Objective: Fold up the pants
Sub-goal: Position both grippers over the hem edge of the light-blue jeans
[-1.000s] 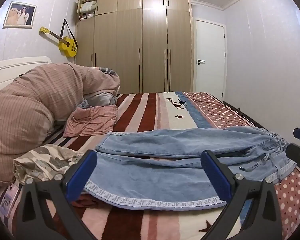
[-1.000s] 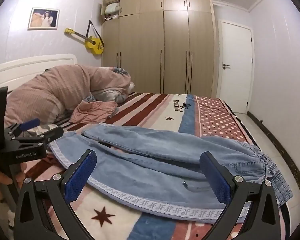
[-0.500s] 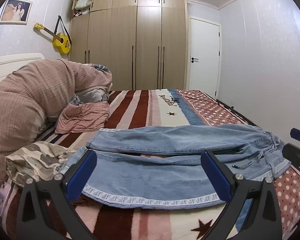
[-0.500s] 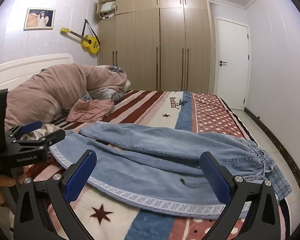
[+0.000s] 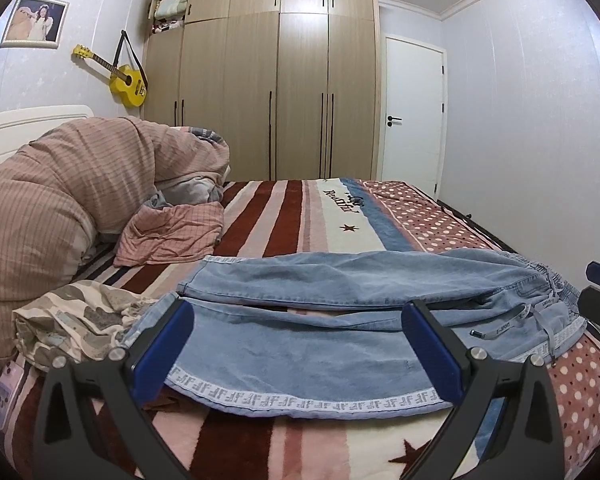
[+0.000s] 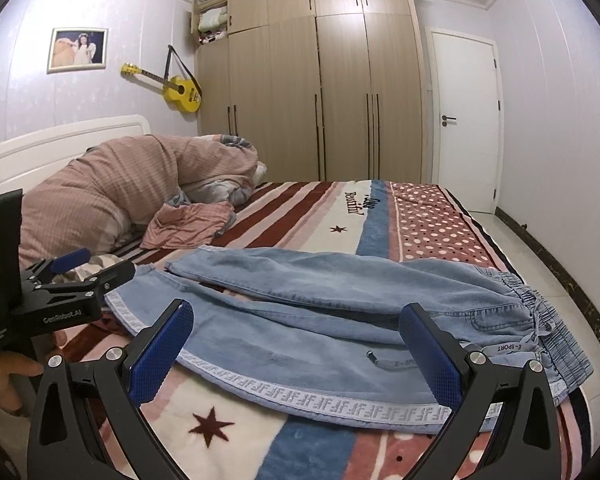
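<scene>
Light blue denim pants (image 5: pixel 320 328) lie spread flat across the striped bed, legs side by side, cuffs to the left and elastic waistband with drawstring to the right. They also show in the right wrist view (image 6: pixel 340 328). My left gripper (image 5: pixel 300 348) is open and empty, held just in front of the near leg's white-trimmed side seam. My right gripper (image 6: pixel 296 352) is open and empty, nearer the waistband end. The left gripper also shows from the side in the right wrist view (image 6: pixel 88 268), by the cuffs.
A pink striped duvet (image 5: pixel 72 192) is heaped at the headboard, with a pink garment (image 5: pixel 172 236) and a camouflage cloth (image 5: pixel 76 316) beside the pants' cuffs. The bedspread (image 5: pixel 300 216) extends behind the pants. Wardrobe and door stand beyond; floor lies right of the bed (image 6: pixel 540 264).
Both views have swayed and shifted slightly while hovering before the pants. The pants lie as before. Both grippers stay open.
</scene>
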`<state>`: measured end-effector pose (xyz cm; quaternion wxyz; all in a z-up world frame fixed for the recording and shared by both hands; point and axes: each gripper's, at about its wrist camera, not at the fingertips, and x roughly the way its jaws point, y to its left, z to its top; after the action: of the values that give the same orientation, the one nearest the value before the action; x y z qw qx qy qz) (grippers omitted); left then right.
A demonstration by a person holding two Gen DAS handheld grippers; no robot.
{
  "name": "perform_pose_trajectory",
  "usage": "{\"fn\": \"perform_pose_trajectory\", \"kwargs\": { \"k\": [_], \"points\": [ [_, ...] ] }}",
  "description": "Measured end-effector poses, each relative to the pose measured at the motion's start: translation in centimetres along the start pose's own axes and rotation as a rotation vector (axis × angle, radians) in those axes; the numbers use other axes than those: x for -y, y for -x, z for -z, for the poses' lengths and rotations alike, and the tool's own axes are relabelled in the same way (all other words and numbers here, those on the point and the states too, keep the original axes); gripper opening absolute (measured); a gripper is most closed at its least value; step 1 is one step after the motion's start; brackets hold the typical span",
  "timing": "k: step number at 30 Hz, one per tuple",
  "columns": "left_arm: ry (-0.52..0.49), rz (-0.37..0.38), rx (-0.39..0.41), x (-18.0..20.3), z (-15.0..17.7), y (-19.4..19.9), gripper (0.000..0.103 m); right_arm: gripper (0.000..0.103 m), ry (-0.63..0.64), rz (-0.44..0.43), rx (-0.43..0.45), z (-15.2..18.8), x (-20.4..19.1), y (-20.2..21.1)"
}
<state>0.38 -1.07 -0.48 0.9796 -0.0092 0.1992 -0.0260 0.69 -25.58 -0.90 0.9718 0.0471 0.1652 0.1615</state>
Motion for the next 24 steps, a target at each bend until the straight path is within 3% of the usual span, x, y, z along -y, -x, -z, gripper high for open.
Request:
{"fn": "perform_pose_trajectory", "kwargs": {
  "k": [24],
  "points": [
    [0.014,0.013,0.001,0.0,0.0,0.2,0.102,0.102,-0.059,-0.009,0.01,0.4,1.0,0.4]
  ]
}}
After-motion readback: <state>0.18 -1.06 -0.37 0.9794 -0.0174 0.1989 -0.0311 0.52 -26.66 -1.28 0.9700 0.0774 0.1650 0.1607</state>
